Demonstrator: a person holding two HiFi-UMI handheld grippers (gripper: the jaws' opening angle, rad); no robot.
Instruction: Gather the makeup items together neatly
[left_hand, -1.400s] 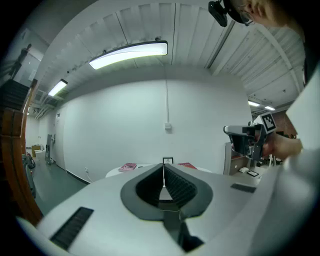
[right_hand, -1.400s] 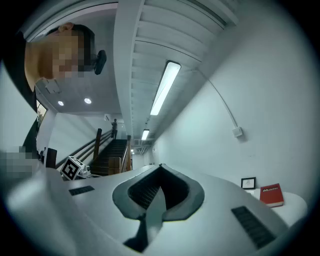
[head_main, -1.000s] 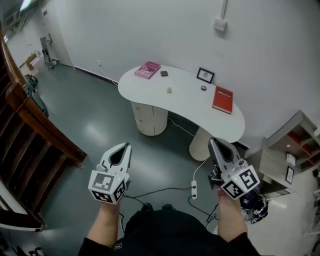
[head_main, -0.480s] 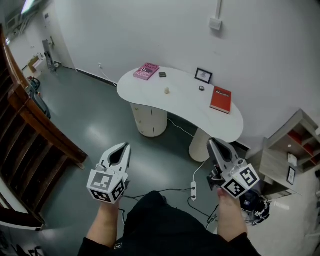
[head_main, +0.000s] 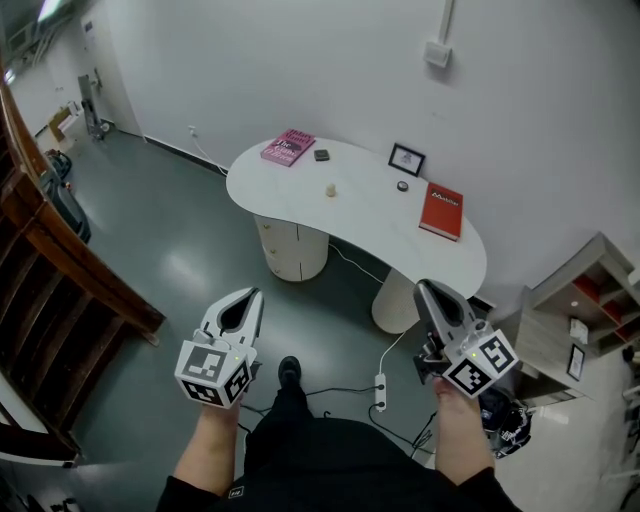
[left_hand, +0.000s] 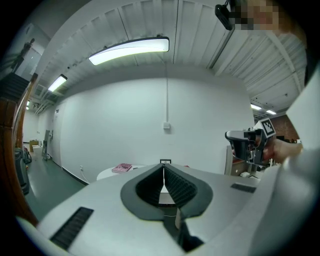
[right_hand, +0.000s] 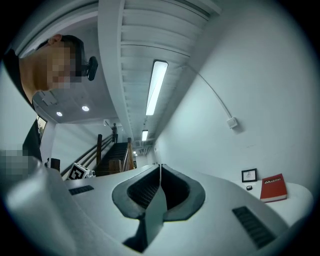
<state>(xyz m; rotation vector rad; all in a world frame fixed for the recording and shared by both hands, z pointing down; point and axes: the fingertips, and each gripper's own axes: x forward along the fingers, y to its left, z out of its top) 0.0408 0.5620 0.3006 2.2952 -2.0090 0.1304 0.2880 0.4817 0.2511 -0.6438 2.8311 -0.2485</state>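
The left gripper (head_main: 247, 296), at the lower left of the head view, has its jaws pressed together on nothing; its own view shows the ribbed pads meeting in one seam. The right gripper (head_main: 426, 287), lower right, is closed and empty too. Both hang well short of the white table (head_main: 370, 220) in the upper middle.

The likely makeup items lie scattered there, too small to name surely: a small dark case (head_main: 322, 155) beside a pink book (head_main: 287, 147), a small cream piece (head_main: 329, 188) near the middle, and a round dark piece (head_main: 402, 186) between a picture frame (head_main: 406, 159) and a red book (head_main: 444, 211). Nothing is gathered yet.

Two risks, as I judge it. A power strip (head_main: 379, 391) and its cables lie on the floor between person and table — a foot could catch them. Jaws that arrive closed would knock the small pieces rather than take them; the cream one might tip or roll off.
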